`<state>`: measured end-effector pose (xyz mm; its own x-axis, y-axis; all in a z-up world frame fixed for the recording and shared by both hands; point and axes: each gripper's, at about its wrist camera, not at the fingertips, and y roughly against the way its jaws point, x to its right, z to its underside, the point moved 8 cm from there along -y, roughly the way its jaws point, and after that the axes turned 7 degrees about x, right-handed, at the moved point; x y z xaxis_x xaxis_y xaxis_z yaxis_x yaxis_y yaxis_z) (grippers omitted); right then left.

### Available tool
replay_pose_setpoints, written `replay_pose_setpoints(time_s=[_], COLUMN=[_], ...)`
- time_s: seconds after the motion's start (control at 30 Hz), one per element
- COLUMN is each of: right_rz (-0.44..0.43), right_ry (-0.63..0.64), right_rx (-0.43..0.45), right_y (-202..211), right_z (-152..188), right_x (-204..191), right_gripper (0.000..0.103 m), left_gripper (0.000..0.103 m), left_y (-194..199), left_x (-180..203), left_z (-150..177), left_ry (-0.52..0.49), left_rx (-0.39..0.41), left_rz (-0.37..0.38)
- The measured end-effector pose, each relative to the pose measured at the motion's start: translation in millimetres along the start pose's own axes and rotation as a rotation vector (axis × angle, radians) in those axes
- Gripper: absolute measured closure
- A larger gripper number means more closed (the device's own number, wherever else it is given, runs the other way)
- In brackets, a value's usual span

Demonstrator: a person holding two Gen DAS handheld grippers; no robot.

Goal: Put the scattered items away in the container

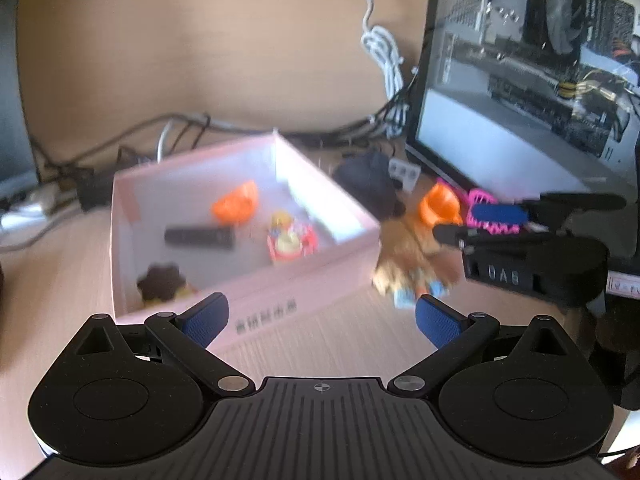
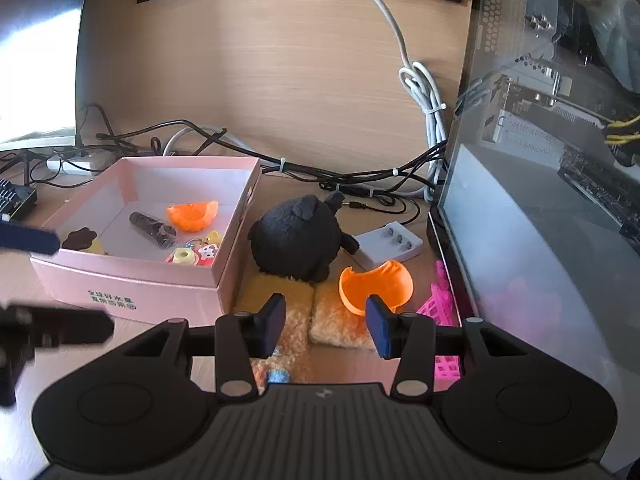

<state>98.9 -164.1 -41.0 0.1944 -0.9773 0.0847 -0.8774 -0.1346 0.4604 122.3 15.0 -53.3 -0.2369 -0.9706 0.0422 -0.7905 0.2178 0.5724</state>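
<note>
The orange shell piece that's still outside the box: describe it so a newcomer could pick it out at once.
Start at the pink box in the right wrist view, then look right past the black plush toy beside it. The loose orange shell lies on the desk, before the white battery charger. Its twin lies inside the box; this one sits outside, next to a pink plastic basket.

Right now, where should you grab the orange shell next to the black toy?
Pinch the orange shell by its thin rim, coming from above. It lies tilted with the hollow side showing, so one finger can probably slip inside and one outside. The round back looks slippery.
</note>
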Motion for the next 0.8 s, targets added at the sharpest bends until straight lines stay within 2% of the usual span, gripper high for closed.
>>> replay_pose_setpoints(time_s=[0.13, 0.23, 0.37, 0.53, 0.8], right_rz=[0.007, 0.017, 0.018, 0.048, -0.136], right_ry=[0.036, 0.062, 0.051, 0.054, 0.074], right_rx=[0.013, 0.014, 0.032, 0.009, -0.068], right_y=[-4, -8, -9, -23, -20], right_z=[3, 6, 2, 4, 26], right_x=[-4, -6, -9, -9, -31], right_gripper=[0.059, 0.059, 0.058, 0.057, 0.057], left_gripper=[0.001, 0.001, 0.001, 0.0, 0.0], left_y=[-3, 4, 9, 17, 25], left_x=[-10, -22, -31, -41, -51], left_z=[12, 13, 21, 26, 38], left_ry=[0.034, 0.044, 0.076, 0.098, 0.14], left_rx=[-0.053, -0.036, -0.059, -0.065, -0.084], left_rz=[-0.055, -0.123, -0.138, -0.163, -0.184])
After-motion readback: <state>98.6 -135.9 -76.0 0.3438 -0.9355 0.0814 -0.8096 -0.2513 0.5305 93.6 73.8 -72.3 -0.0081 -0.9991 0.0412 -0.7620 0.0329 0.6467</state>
